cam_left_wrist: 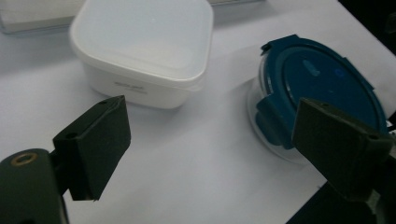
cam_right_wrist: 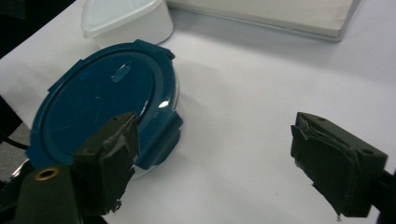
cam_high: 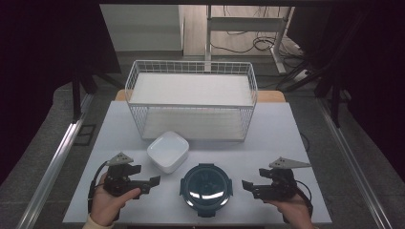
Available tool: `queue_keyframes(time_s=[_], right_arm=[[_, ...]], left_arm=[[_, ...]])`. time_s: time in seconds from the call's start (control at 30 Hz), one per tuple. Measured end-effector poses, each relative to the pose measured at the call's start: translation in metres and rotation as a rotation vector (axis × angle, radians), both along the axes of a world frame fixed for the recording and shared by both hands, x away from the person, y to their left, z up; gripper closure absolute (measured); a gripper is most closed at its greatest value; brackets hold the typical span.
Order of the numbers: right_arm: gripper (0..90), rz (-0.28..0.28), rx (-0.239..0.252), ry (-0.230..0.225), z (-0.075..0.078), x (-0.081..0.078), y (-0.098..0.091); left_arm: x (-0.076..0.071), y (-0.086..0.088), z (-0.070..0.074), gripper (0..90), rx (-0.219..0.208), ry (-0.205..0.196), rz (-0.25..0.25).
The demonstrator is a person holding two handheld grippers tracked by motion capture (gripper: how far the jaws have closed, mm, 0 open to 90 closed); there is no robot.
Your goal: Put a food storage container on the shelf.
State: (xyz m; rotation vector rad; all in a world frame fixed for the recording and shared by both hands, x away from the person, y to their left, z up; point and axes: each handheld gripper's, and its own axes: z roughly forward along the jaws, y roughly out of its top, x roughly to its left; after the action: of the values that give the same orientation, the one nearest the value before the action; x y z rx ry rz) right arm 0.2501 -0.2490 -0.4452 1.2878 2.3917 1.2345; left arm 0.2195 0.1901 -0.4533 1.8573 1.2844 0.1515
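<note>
Your left claw (cam_high: 155,182) sits at the near left of the desk (cam_high: 282,143), jaws spread wide with nothing between them, aimed toward the middle; in the left gripper view the bare desk shows between its pads. Just ahead of it stands the white square container (cam_high: 167,150), lid on and translucent, so you cannot tell whether anything is inside. Behind that, at the far side of the desk, is the white wire basket (cam_high: 191,98); it looks to hold only a flat white liner or shelf, no loose items that can be made out. At centre front, between your two claws, rests the round container with the dark blue clip lid (cam_high: 206,187), closed, apart from both claws and near the white container without touching it; its contents are hidden under the lid. Your right claw (cam_high: 246,184) lies at the near right, likewise gaping and holding nothing, pointing left at the round container. Judgement: this reads as the approach step, both claws ready and nothing yet grasped. The next move probably calls for bringing a claw in on the round container's rim or a clip tab, squarely, while the other claw steadies the body so it does not slide.
</note>
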Motion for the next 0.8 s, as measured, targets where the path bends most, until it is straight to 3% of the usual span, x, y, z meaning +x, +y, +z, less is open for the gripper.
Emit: queue_keyframes(time_s=[0.47, 0.8], right_arm=[[13.2, 0.023, 0.033, 0.047, -0.003, -0.001, 0.006], [10.3, 0.048, 0.053, 0.095, -0.010, 0.000, 0.019]], left_arm=[[-0.001, -0.017, -0.005, 13.3, -0.072, 0.042, -0.042], [0.003, -0.036, -0.018, 15.0, -0.119, 0.102, -0.080]])
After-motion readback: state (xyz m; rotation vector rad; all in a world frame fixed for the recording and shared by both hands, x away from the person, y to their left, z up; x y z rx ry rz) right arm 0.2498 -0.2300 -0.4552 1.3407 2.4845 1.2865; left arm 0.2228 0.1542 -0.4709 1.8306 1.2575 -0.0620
